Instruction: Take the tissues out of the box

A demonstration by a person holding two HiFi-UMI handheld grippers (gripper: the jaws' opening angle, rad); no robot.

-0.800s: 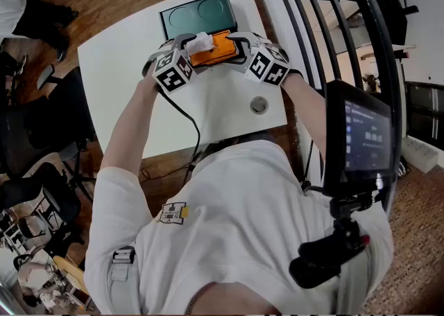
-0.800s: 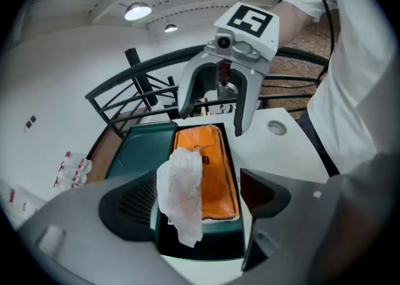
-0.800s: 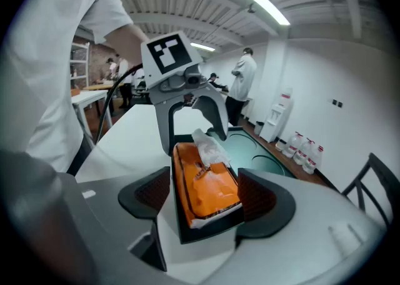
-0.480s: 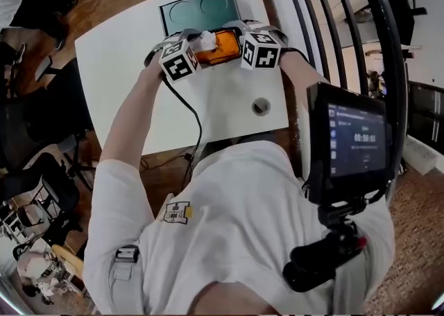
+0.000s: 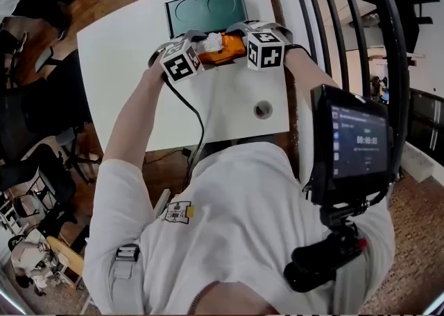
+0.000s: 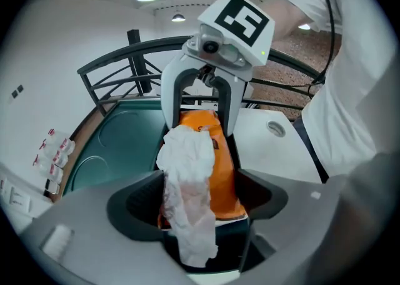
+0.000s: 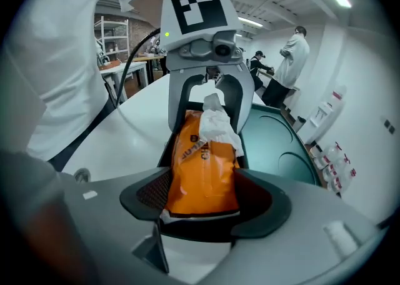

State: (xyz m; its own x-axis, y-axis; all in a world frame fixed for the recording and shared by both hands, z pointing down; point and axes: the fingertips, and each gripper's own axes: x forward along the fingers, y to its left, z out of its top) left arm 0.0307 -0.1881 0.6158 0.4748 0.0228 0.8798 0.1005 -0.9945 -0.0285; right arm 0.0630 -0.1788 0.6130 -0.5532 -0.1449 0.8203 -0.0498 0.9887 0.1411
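Tissue (image 6: 186,184) trails from orange pack (image 6: 220,165) between open jaws of our left gripper (image 6: 200,207), while our right gripper (image 7: 200,199) clamps pack's far end.

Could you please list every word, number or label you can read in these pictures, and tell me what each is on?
Nothing reads cleanly enough to quote.
On the orange tissue pack: dark lettering along its top, foreshortened, not legible.
On the monitor screen: lines of text and a row of digits, too small and blurred.
On the shirt patch: a yellowish logo, too small.
On the marker cubes: black-and-white patterns only, no letters.
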